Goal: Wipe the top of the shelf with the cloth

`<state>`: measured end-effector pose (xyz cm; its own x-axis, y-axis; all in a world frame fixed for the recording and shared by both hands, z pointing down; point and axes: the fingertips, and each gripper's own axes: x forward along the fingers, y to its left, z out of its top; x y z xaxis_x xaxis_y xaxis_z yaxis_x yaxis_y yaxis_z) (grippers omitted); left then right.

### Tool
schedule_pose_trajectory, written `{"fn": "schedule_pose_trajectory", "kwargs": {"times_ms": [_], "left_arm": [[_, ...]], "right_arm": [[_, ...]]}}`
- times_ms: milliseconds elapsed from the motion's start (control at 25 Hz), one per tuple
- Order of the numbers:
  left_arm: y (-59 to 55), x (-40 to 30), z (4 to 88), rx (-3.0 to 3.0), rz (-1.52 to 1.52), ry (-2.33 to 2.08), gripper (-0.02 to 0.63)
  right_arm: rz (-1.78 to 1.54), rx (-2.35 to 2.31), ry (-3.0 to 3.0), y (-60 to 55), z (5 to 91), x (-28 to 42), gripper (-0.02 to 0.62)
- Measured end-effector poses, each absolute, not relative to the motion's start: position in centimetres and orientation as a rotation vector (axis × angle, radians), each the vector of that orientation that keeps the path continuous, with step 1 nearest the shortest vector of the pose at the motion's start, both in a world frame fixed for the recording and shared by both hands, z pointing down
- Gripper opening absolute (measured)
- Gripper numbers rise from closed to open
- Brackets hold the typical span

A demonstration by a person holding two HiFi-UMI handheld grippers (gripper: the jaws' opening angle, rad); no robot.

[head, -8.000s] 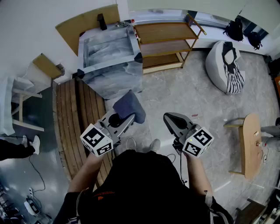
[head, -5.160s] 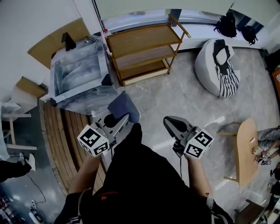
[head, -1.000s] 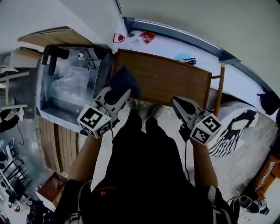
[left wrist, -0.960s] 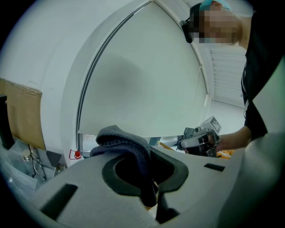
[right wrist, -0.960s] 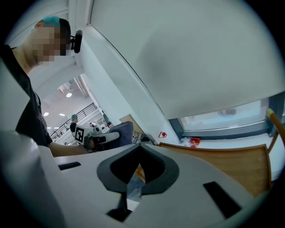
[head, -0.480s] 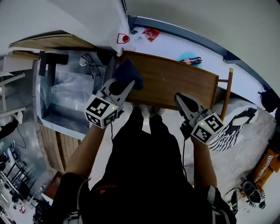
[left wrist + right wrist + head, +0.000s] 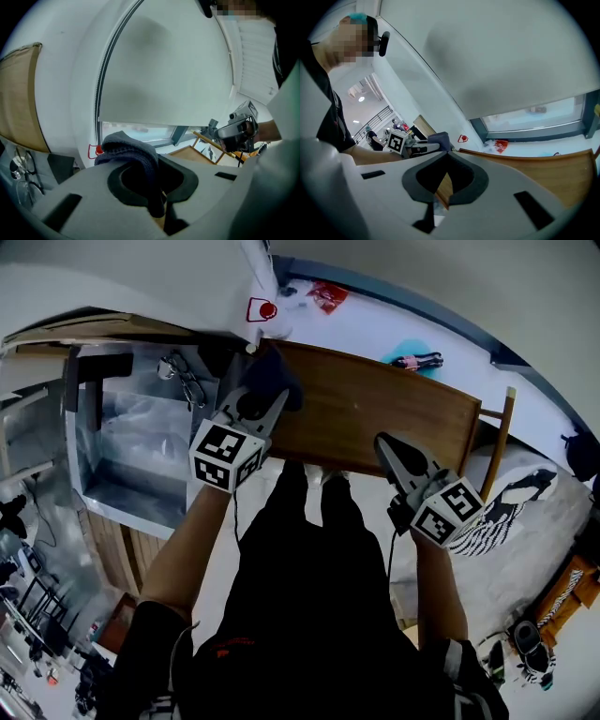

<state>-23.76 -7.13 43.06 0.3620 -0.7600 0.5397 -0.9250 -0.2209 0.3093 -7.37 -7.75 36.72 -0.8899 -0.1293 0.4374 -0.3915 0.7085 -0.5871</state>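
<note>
Setting: indoor room with a pale wall. A white window ledge (image 7: 375, 320) runs across the upper part of the head view. A wooden shelf (image 7: 375, 418) stands below it, its flat top seen from above.

Left claw (image 7: 265, 397): closed on a dark blue-grey cloth (image 7: 272, 376). In the left gripper view the cloth (image 7: 133, 150) is seen pinched between the jaws, bunched above them, with one fold hanging down through the gap. In the head view the cloth is located at the upper-left corner of the shelf top. Whether it presses on the wood cannot be determined.

Right claw (image 7: 392, 448): jaws brought together, nothing held. In the right gripper view the tips are seen to meet, and the wooden shelf edge (image 7: 440, 187) is visible through the opening behind them. This claw is held over the near edge of the shelf, right of centre in the head view, well apart from the left claw.

Surroundings: a marker cube (image 7: 225, 454) is carried behind the left claw, and a second cube sits behind the right. A red packet (image 7: 323, 294) and a teal object (image 7: 412, 357) are noted on the ledge. A metal-lined box (image 7: 141, 446) is recorded at the left of the frame, just beside the shelf. A striped cushion (image 7: 525, 507) is noted at the right edge. The person's dark clothing (image 7: 309, 615) fills the lower centre.
</note>
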Motion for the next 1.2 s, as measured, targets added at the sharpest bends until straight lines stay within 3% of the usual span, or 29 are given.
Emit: {"fn": "schedule_pose_trajectory", "kwargs": {"times_ms": [1200], "left_arm": [[-10.7,-26.1,57.6,1.797,0.829,-1.437,0.049]], "right_arm": [[1.091,0.427,-2.398,-7.3,43.7,-2.6,0.005]]}}
